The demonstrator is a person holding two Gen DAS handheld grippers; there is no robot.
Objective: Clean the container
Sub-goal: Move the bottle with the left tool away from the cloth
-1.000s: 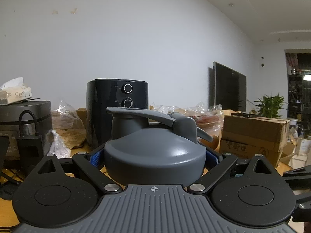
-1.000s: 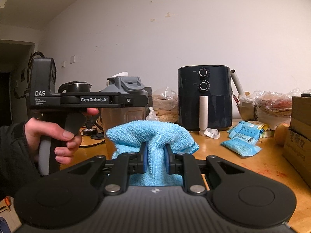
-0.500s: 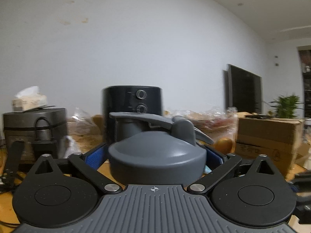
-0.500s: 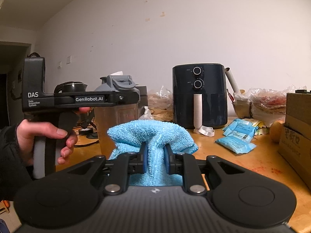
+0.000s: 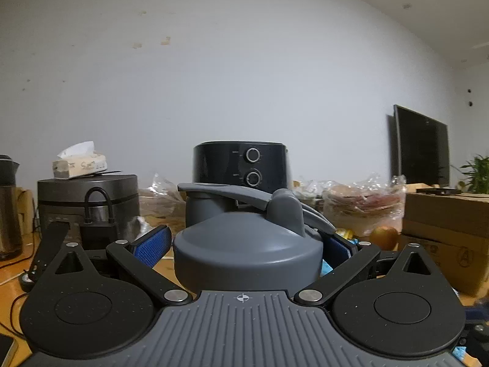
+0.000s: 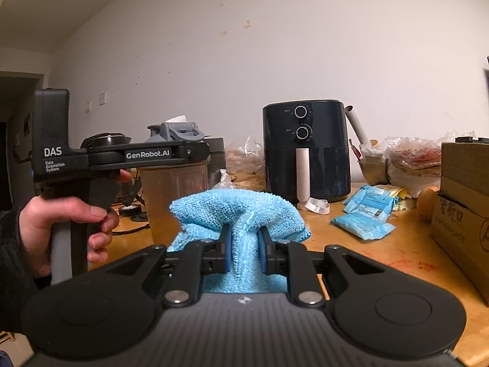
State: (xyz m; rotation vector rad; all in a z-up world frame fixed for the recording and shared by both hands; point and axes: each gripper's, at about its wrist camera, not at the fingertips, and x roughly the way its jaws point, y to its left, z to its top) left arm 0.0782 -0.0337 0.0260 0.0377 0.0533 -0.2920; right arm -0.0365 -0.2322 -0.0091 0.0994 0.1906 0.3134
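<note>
Left tool (image 5: 244, 244) clamps the grey-lidded clear plastic container (image 5: 247, 253) at its lid, steadying it upright. Right tool (image 6: 243, 243) pinches a bunched fluffy blue microfibre cloth (image 6: 238, 211), probably ready for wiping.

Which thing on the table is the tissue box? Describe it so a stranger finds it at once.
Start at the dark air fryer with two round dials, against the white wall. Left of it in the left wrist view stands a squat dark grey cooker. The tissue box lies on the cooker's lid: pale, with a white tissue sticking out of the top, and nothing else there is stacked that high.
</note>
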